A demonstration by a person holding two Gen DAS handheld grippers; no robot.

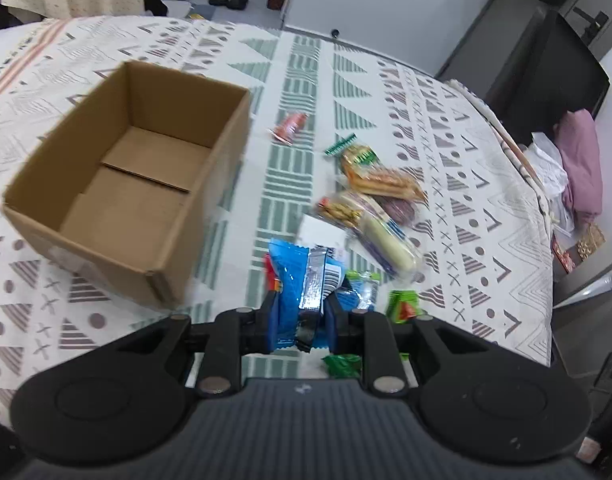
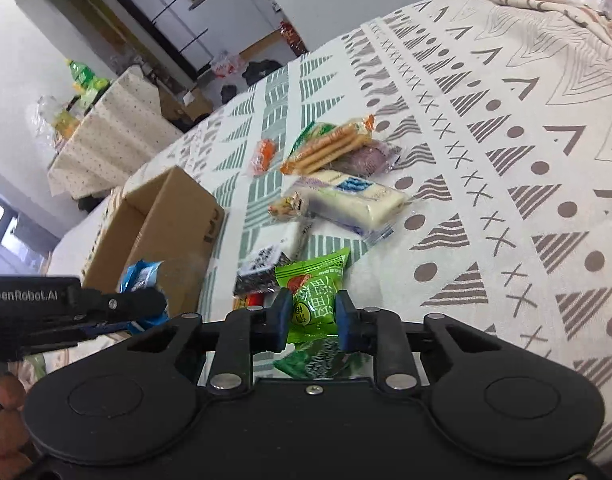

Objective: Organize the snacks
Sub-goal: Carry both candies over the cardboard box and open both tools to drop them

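My left gripper [image 1: 302, 308] is shut on a blue snack packet [image 1: 292, 276], held above the patterned cloth to the right of an empty open cardboard box [image 1: 106, 264]. My right gripper [image 2: 312, 312] is shut on a green snack packet [image 2: 314, 280], lifted just over the snack pile. In the right wrist view the left gripper [image 2: 138, 308] with its blue packet [image 2: 140, 276] hangs in front of the box [image 2: 178, 220]. Loose on the cloth lie a cracker packet [image 2: 330, 146], a white bar packet [image 2: 358, 200], a small orange-red packet [image 2: 262, 156] and a dark packet [image 2: 262, 268].
The patterned cloth [image 1: 486, 200] drops away at its right edge, beside a dark cabinet [image 1: 554, 80] and pink fabric [image 1: 582, 160]. Another small green packet [image 1: 404, 306] lies near the left gripper. A cloth-covered side table [image 2: 106, 140] with bottles stands beyond the far edge.
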